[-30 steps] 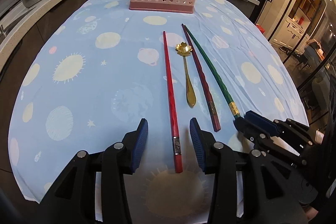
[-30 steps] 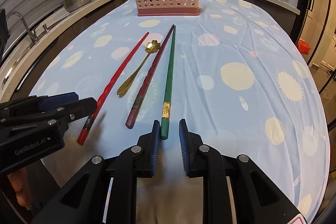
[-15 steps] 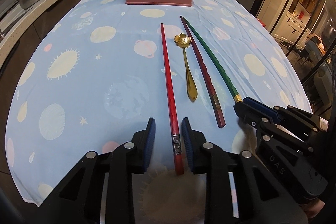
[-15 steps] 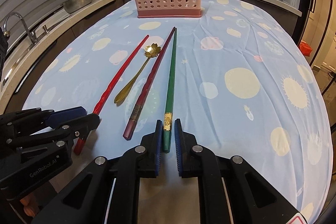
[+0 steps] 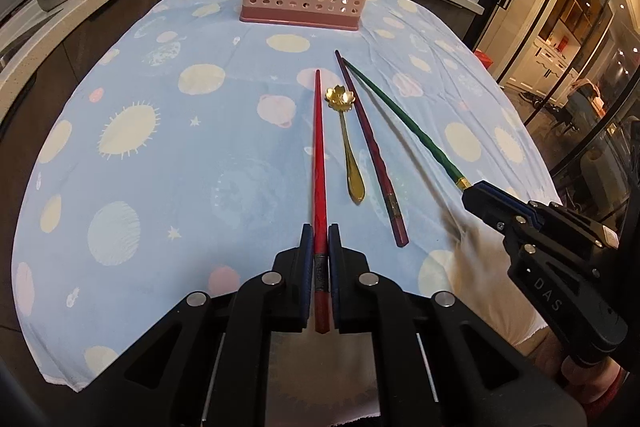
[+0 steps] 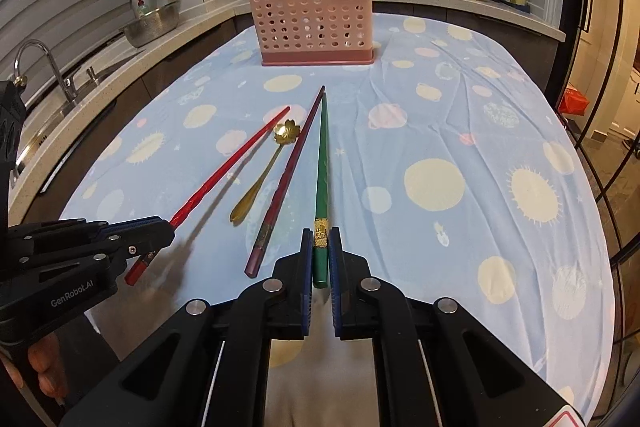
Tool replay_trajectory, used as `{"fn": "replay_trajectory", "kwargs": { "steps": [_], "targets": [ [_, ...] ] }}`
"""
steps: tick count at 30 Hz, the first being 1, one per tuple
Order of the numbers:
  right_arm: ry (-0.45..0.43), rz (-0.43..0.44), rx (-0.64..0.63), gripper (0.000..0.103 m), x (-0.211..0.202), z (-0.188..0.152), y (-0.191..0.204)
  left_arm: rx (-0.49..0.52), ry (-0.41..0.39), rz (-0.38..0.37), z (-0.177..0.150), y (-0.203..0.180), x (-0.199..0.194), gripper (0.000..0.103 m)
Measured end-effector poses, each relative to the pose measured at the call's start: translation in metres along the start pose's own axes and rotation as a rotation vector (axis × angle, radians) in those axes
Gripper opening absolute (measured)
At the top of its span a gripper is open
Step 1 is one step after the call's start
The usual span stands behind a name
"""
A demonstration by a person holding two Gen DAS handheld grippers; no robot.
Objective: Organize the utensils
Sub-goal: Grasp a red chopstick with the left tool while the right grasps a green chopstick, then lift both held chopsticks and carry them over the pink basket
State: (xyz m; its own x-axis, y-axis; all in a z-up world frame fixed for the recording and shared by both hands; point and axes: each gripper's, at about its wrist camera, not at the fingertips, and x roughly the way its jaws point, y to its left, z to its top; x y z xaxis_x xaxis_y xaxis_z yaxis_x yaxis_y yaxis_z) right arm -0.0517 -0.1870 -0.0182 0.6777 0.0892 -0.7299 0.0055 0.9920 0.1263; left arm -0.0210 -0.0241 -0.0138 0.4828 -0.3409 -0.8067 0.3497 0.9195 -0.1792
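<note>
My left gripper (image 5: 318, 231) has its jaws closing, and the pads press on the near end of the red chopstick (image 5: 319, 147). My right gripper (image 6: 320, 235) is shut on the gold-banded end of the green chopstick (image 6: 322, 163), whose near end is raised off the cloth. A gold flower-bowl spoon (image 5: 347, 147) and a dark maroon chopstick (image 5: 372, 151) lie between the two held sticks. The pink perforated basket (image 6: 312, 19) stands at the table's far end with several chopsticks in it. Each gripper shows in the other's view: right gripper (image 5: 474, 189), left gripper (image 6: 166, 227).
The table wears a light blue cloth (image 5: 160, 155) with sun and planet prints. A counter with a sink tap (image 6: 36, 67) and a metal bowl (image 6: 152, 25) runs along the left. Pans and bottles stand on the far counter. Glass doors close off the right.
Both grippers' jaws have closed, the left onto the red chopstick and the right onto the green one. The green chopstick's near end has come up off the cloth.
</note>
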Motion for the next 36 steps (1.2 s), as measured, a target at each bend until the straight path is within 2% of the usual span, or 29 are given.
{"fn": "replay_trajectory", "kwargs": {
  "steps": [6, 16, 20, 24, 28, 31, 36],
  "targets": [
    [-0.084, 0.009, 0.012, 0.007, -0.025, 0.026, -0.005, -0.013, -0.080, 0.001, 0.025, 0.007, -0.026, 0.007],
    [-0.243, 0.018, 0.001, 0.007, -0.054, 0.096, -0.012, 0.001, -0.219, 0.006, 0.090, 0.014, -0.056, 0.006],
    [-0.281, 0.002, -0.003, 0.007, -0.055, 0.116, -0.015, -0.001, -0.243, 0.026, 0.109, 0.017, -0.060, 0.006],
    [-0.281, 0.005, 0.013, 0.007, -0.055, 0.114, -0.018, -0.001, -0.201, 0.040, 0.094, 0.025, -0.050, 0.007],
    [-0.250, 0.012, 0.038, 0.007, -0.050, 0.099, -0.021, -0.015, -0.083, 0.054, 0.057, 0.035, -0.018, 0.008],
    [-0.237, 0.020, 0.062, 0.007, -0.049, 0.090, -0.023, -0.041, 0.002, 0.062, 0.031, 0.043, 0.006, 0.014],
    [-0.223, 0.022, 0.072, 0.007, -0.051, 0.082, -0.023, -0.075, 0.074, 0.048, 0.007, 0.048, 0.024, 0.017]
  ]
}}
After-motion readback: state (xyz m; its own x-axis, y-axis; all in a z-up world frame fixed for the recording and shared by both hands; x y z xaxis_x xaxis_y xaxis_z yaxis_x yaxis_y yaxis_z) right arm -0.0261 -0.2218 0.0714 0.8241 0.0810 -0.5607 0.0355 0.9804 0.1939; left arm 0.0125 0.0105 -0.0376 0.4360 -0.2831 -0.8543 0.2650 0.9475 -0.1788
